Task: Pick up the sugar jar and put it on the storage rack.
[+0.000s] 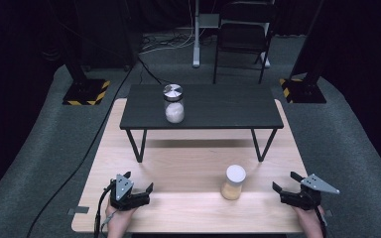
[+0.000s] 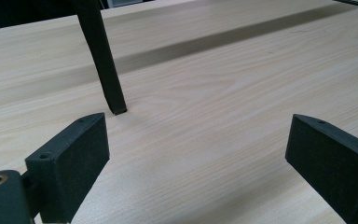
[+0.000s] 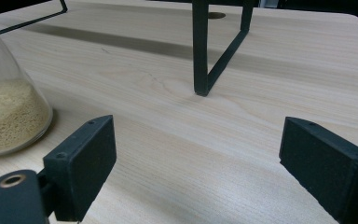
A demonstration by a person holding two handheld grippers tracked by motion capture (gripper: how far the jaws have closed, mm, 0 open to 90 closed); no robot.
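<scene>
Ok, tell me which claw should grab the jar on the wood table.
Right. The jar stands nearer the right claw, whose own view shows it just beside its open jaws. The left claw sits farther off, also open.

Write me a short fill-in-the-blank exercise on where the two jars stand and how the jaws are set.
1. The jar with the silver lid stands on the black ____.
2. The jar with the white lid holds ____ grains.
3. The right gripper has its jaws ____.
4. The white-lidded jar stands nearer the ____ gripper.

Missing words: shelf; yellowish; open; right
</scene>
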